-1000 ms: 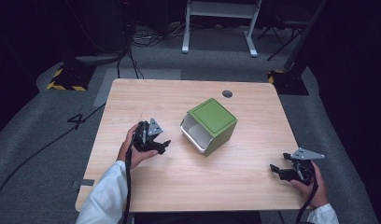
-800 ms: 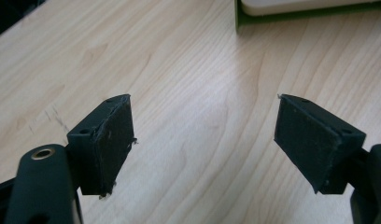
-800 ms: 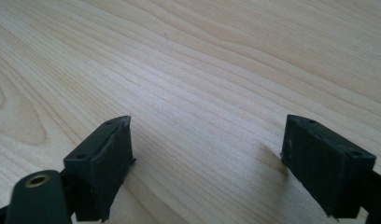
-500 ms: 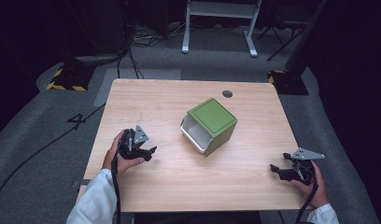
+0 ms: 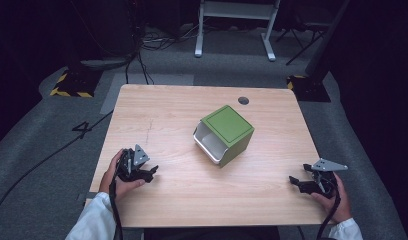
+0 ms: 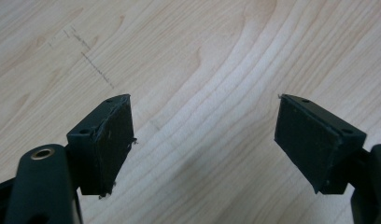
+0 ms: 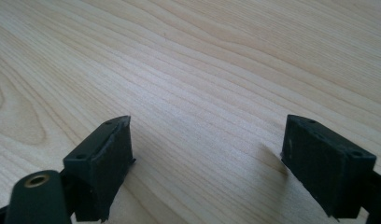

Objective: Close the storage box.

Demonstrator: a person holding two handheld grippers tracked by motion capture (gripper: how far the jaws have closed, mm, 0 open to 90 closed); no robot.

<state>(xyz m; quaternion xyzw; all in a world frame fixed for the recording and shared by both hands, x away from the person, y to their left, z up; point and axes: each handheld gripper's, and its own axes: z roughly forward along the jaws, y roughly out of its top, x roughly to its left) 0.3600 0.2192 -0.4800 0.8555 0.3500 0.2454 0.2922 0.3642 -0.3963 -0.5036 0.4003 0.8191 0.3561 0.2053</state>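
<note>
Item: green cube-shaped box with a white open-sided interior [image 5: 225,134], resting near the middle of my pale wooden table [image 5: 172,107], tipped so that its open mouth faces left and toward my near edge, with the green panel up. Location relative to tools: the box lies to the right of and farther away than my left gripper [image 5: 151,173], and to the left of and farther away than my right gripper [image 5: 294,180]; both sit close to the near edge, well apart from the box, with bare wood between. Nearer tool: I judge the two about equally distant, the left perhaps slightly closer and, more to the point, on the side the opening faces. Axis: the box is set cornerwise to the table edges, so a straight reach from either hand meets a corner or a slanted face, not a flat side. State of tools: left gripper [image 6: 202,140] released, jaws standing wide over plain wood grain; right gripper [image 7: 207,161] likewise released, jaws spread, nothing between them. Change from a second ago: my left hand [image 5: 117,175] has drawn back from beside the box toward the near-left corner of the table; the right gripper and the box lie as they did.
</note>
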